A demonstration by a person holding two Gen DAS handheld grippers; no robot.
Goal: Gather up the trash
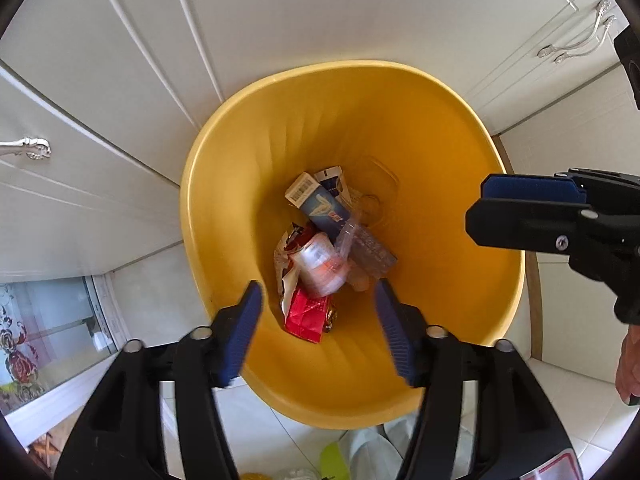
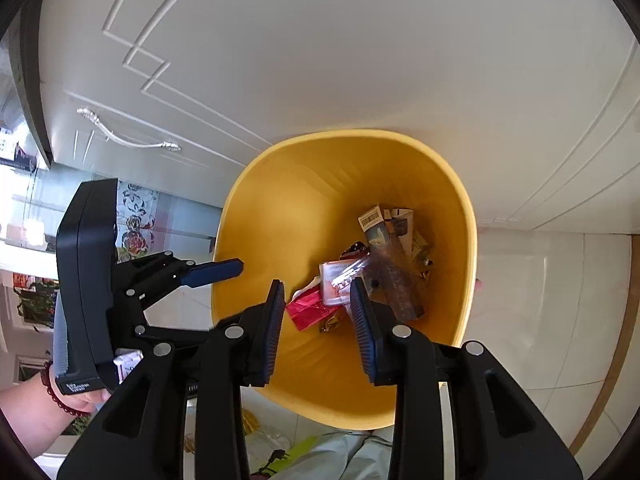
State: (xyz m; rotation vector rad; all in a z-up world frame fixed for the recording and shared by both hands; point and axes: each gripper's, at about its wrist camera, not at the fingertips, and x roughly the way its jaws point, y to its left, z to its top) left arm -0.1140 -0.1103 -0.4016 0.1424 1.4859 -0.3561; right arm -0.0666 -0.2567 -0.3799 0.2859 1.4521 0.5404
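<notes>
White cabinet doors (image 1: 280, 12) back a yellow bin (image 1: 440, 152) on pale floor tiles (image 2: 540, 280). Both grippers hover over its mouth: left gripper (image 1: 318, 300) spread wide, right gripper (image 2: 318, 296) parted, neither grasping anything. Trash sits at the bottom: blue carton (image 1: 320, 200), red wrapper (image 1: 306, 314), clear plastic (image 1: 368, 252).

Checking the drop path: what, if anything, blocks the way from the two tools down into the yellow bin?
Nothing visible does. The left tool and right tool are open and empty above the uncovered bin, with trash already at the bottom.
</notes>
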